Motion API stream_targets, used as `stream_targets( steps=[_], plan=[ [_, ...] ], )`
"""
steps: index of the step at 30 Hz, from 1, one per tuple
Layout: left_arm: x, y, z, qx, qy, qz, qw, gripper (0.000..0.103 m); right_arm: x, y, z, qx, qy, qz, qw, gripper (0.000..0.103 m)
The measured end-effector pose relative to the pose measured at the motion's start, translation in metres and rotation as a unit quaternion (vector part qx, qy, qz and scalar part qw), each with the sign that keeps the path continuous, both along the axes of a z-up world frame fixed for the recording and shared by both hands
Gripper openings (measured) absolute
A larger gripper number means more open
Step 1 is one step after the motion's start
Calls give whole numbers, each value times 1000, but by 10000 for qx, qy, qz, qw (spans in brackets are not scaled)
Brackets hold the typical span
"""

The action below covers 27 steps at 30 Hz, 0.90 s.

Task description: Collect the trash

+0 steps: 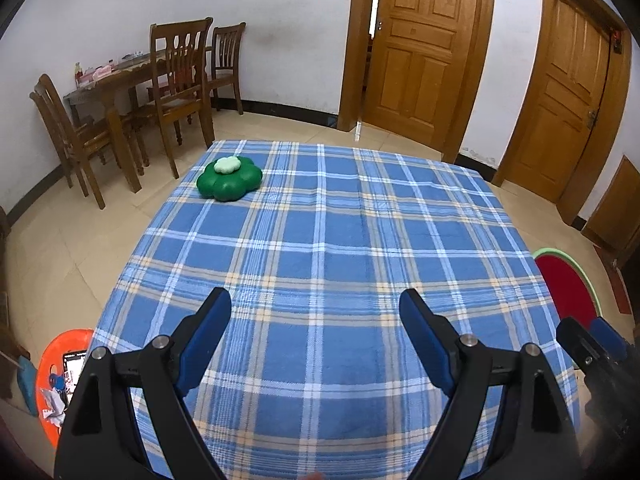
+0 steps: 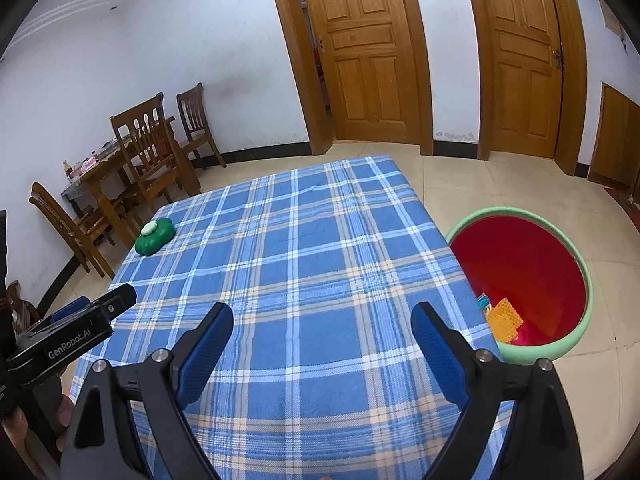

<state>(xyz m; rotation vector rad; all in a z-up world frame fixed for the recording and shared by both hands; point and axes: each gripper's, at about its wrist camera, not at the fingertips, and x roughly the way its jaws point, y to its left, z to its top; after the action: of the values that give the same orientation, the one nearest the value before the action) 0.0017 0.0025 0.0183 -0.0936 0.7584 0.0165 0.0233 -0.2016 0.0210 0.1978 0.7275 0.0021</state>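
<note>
The blue plaid-clothed worktop (image 2: 320,264) hid part of the green-rimmed red plastic bin (image 2: 576,256); the orange round basin (image 1: 56,344) was half hidden; items on the distant wooden table (image 1: 108,76) were indistinct.

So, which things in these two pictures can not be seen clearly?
- Orange bin, left wrist view: cut off by the left tongs; contents unclear.
- Red bin, right wrist view: the tablecloth edge hides part of its bottom.
- Items on the far wooden table: too small to identify.
</note>
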Motion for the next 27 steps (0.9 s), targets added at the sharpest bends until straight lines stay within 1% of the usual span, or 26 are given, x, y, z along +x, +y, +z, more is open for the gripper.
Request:
stream_targets(
  steps=[11,27],
  plan=[
    [4,1,-10,-52,99,-16,9999,85,6,1,-10,37,167,0,9999,92],
    [5,-3,-12,-32,121,-104,9999,85,6,0,-12,46,172,-8,9998,92]
  ],
)
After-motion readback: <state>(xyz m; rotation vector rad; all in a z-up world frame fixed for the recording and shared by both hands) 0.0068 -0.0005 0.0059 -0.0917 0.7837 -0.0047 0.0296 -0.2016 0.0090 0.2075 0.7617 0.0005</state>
